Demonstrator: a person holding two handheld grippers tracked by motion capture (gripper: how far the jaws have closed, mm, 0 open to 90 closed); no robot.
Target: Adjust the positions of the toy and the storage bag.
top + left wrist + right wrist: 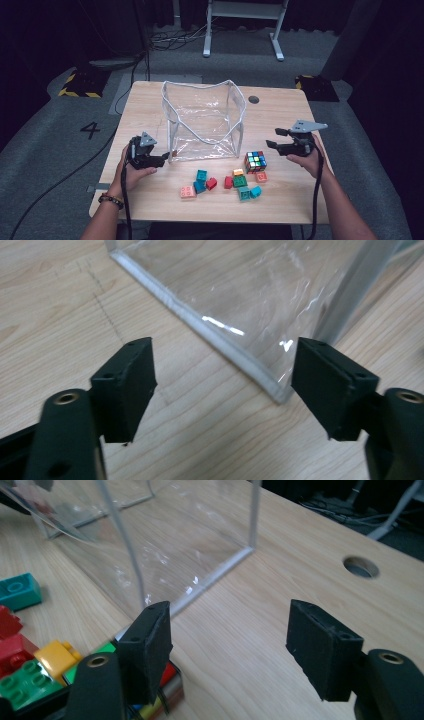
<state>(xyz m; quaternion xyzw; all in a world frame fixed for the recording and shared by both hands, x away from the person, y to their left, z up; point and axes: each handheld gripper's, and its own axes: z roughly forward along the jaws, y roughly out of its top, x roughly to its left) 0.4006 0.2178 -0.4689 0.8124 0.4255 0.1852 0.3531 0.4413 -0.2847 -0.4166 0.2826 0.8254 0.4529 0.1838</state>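
A clear plastic bag [205, 120] with white piping stands open at the middle of the wooden table [285, 110]. My left gripper [170, 154] is at the bag's near left bottom corner. In the left gripper view my left gripper [222, 385] is open, and the bag [250, 290] has its corner just ahead between the jaws, untouched. My right gripper [272, 137] hovers to the right of the bag, above a colour cube [255, 161]. In the right gripper view my right gripper [227, 640] is open over bare wood, with the cube [170, 687] under its left jaw.
Several toy bricks lie near the front edge: a pink one [188, 192], teal ones [201, 176], red [211, 183], green [240, 181]. A cable hole [253, 99] is at the back right. Cables trail off the table's left side. A desk frame [245, 15] stands beyond.
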